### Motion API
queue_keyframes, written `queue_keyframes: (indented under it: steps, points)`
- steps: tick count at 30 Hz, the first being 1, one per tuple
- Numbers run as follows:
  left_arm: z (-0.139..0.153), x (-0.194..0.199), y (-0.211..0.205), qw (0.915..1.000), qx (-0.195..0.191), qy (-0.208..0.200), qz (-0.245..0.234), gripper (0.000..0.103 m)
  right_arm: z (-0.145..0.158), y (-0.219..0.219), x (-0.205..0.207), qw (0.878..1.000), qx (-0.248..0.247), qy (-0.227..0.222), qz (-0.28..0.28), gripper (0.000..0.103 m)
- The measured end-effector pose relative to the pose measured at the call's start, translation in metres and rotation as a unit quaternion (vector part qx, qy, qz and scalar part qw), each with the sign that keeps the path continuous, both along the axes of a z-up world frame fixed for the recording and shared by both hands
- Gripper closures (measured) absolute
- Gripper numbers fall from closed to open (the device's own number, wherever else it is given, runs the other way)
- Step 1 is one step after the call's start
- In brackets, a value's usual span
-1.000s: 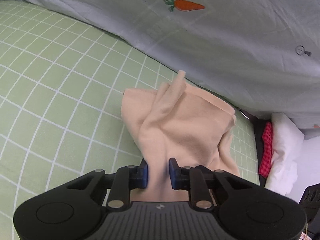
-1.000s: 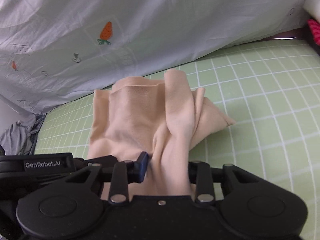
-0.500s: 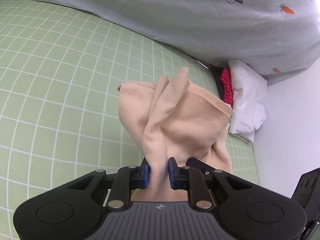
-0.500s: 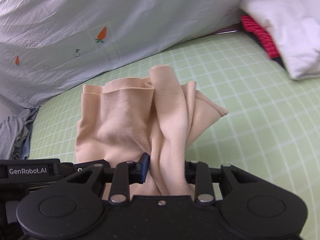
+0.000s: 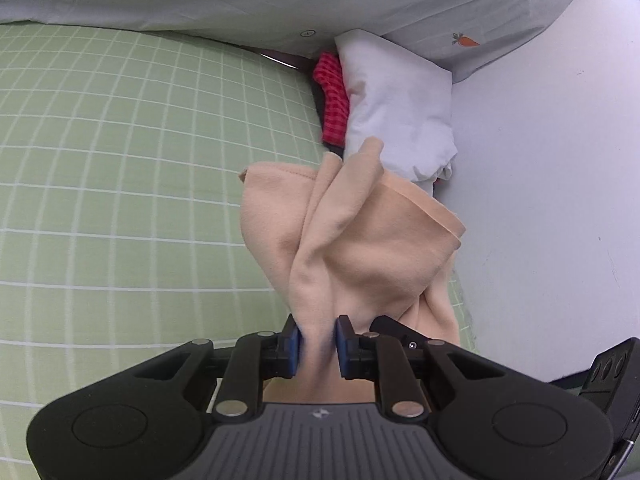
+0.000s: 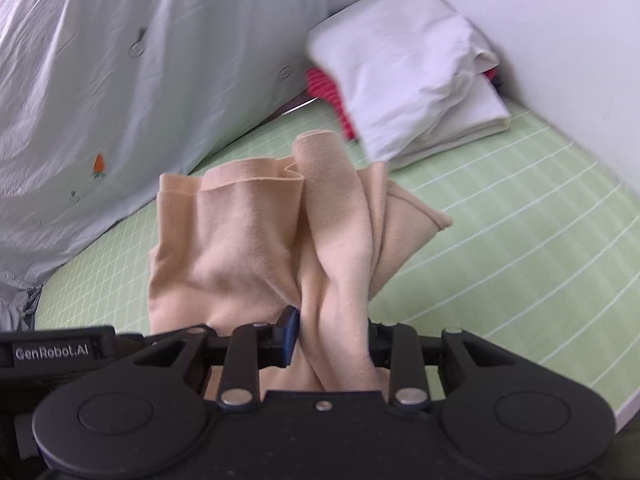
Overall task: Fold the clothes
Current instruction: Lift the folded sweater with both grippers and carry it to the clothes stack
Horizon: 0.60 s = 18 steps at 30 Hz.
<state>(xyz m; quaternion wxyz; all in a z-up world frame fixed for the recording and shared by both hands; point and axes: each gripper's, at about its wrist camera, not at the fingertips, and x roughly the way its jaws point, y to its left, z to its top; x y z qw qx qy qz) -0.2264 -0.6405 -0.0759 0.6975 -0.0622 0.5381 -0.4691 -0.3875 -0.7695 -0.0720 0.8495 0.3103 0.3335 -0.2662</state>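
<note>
A peach-coloured garment (image 5: pixel 360 248) hangs bunched and folded over the green checked bed sheet (image 5: pixel 120 184). My left gripper (image 5: pixel 318 342) is shut on a gathered edge of it, the cloth squeezed between the blue pads. In the right wrist view the same peach garment (image 6: pixel 256 248) drapes forward from my right gripper (image 6: pixel 332 340), which is shut on another thick bunch of it; the cloth hides its right pad. Both grippers hold the garment up off the sheet (image 6: pixel 520 220), near the folded pile.
A pile of folded clothes lies by the white wall (image 5: pixel 560 160): a white piece (image 5: pixel 396 100) (image 6: pixel 408 64) on top of a red checked one (image 5: pixel 332 100) (image 6: pixel 324 88). A pale duvet with carrot prints (image 6: pixel 120 80) is heaped along the back of the bed.
Both grippers have carried the peach garment sideways across the bed toward the wall. The folded white and red pile has come close in both views, and the garment keeps its bunched shape.
</note>
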Motion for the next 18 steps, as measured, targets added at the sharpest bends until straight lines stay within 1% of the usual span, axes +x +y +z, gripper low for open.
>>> queue_keyframes:
  steps: [3,6,9,11,15,16,18]
  points:
    - [0.01,-0.017,-0.047,0.9998,-0.02,-0.002,0.009,0.084,0.013,-0.048,-0.015,0.999,-0.042,-0.009,0.013,0.074]
    - [0.024,-0.019,-0.097,0.9994,-0.034,-0.003,0.009,0.084,0.029,-0.098,-0.019,0.998,-0.064,-0.019,0.01,0.074]
    - [0.046,-0.012,-0.145,0.9977,-0.057,-0.037,0.005,0.084,0.049,-0.147,-0.011,0.995,-0.092,-0.038,0.018,0.074]
    - [0.058,-0.002,-0.176,0.9954,-0.078,-0.055,0.009,0.084,0.063,-0.178,0.001,0.991,-0.115,-0.056,0.026,0.074]
    - [0.072,0.037,-0.243,0.9915,-0.108,-0.069,0.017,0.084,0.08,-0.24,0.04,0.982,-0.167,-0.077,0.039,0.074]
    - [0.073,0.047,-0.259,0.9902,-0.112,-0.081,0.018,0.084,0.081,-0.258,0.052,0.98,-0.175,-0.082,0.041,0.073]
    - [0.069,0.071,-0.29,0.9887,-0.098,-0.109,0.032,0.083,0.075,-0.293,0.083,0.978,-0.185,-0.087,0.049,0.072]
